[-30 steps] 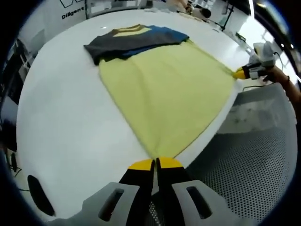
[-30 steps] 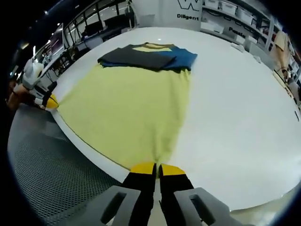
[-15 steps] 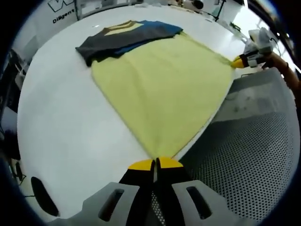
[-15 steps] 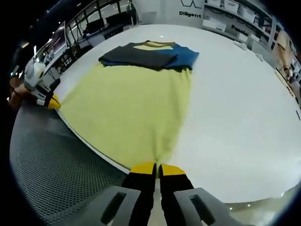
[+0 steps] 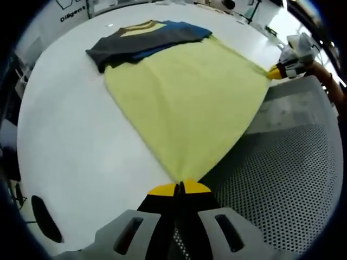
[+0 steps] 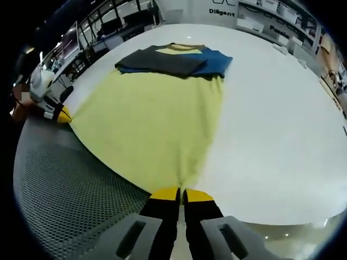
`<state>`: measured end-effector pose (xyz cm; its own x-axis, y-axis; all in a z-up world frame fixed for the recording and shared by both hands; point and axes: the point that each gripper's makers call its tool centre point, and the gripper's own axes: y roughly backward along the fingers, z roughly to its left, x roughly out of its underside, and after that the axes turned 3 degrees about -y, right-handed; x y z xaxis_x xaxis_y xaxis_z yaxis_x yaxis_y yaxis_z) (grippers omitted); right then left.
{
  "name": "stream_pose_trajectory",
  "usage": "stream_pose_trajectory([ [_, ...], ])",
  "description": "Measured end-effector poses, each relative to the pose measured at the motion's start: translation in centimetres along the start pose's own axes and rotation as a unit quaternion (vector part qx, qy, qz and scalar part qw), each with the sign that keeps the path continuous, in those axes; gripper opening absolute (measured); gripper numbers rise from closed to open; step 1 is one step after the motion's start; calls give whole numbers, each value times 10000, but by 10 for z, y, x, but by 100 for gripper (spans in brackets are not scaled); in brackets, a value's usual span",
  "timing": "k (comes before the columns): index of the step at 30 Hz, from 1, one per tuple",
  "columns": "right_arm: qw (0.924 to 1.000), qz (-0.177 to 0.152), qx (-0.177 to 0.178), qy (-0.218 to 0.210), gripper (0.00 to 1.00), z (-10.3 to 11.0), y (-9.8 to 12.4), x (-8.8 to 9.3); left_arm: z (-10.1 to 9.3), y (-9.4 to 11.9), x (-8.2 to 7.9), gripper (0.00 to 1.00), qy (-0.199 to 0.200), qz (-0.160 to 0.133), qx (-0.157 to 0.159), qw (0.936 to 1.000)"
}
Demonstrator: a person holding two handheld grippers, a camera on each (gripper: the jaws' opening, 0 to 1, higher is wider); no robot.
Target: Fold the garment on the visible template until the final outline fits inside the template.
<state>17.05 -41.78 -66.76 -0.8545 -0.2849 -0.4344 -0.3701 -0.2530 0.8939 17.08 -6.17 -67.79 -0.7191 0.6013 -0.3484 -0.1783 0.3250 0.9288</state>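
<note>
The left tool [image 5: 179, 189] is pinched tight on one near corner of the shirt [image 5: 184, 92]. The right tool [image 6: 181, 194] is pinched tight on the other near corner. Each tool points out over the round white desk [image 5: 70, 141]. One shirt lies flat on the desk, pulled a little past the near edge. Its big part is yellow. Its far end is folded, with dark grey and blue sleeves [image 6: 168, 59]. Past the edge is grey floor with little holes [image 5: 282, 179]. Far back are shelves [image 6: 260, 13].

White table [image 5: 65, 141], perforated grey mat [image 5: 282, 184], background shelving [image 6: 108, 21].
</note>
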Motion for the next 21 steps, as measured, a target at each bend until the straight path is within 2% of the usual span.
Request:
stream_pose_trajectory([
  [5,10000,42,-34,52,0,2,2,0,1,2,0,3,90,-35,-7,10000],
  [11,9999,13,-110,122,0,6,9,-9,2,10,-6,3,166,-135,-17,9998],
  [16,9996,-223,-150,28,0,5,15,-25,4,15,-13,2,406,-258,-52,9988],
  [21,9984,-559,-126,-17,0,5,24,-48,12,26,-28,2,560,-540,-167,9968],
])
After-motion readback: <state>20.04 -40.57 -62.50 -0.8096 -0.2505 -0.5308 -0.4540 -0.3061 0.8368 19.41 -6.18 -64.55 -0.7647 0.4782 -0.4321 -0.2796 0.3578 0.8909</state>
